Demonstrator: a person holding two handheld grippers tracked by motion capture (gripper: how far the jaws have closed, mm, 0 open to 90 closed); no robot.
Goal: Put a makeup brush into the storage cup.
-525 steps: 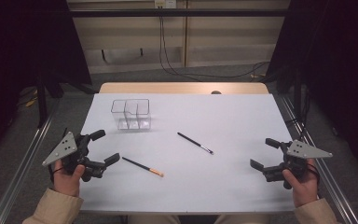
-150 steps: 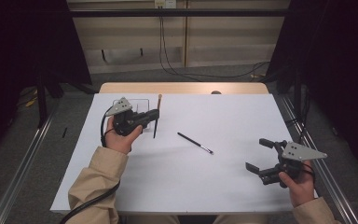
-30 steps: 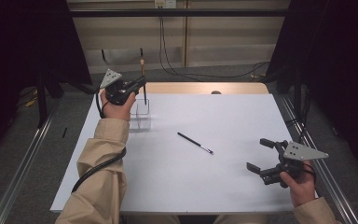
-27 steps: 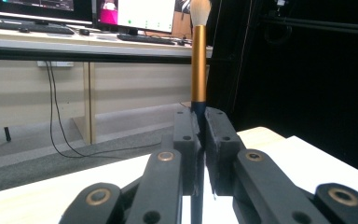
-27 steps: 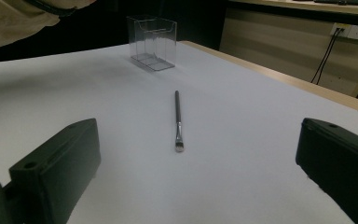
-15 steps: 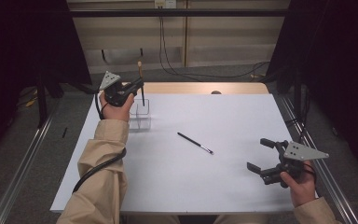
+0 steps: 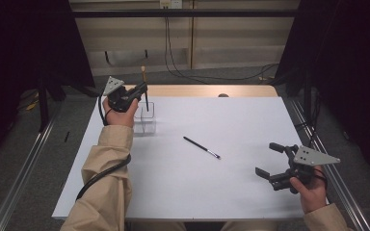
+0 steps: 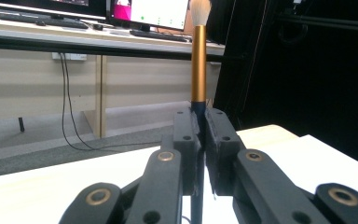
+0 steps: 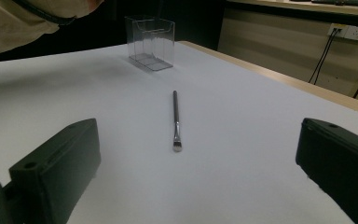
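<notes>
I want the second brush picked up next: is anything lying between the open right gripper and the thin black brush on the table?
Nothing visible does. In the right gripper view, bare white table runs from the open right gripper to the thin black brush. The clear holder stands farther off, beyond the brush.

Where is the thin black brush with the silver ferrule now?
In the high view, the thin black brush lies flat mid-table, right of the clear plastic organiser, apart from both grippers.

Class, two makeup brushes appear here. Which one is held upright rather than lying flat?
The gold-handled brush, clamped in the left gripper above the clear organiser, bristles up. The thin black brush lies flat on the table.
</notes>
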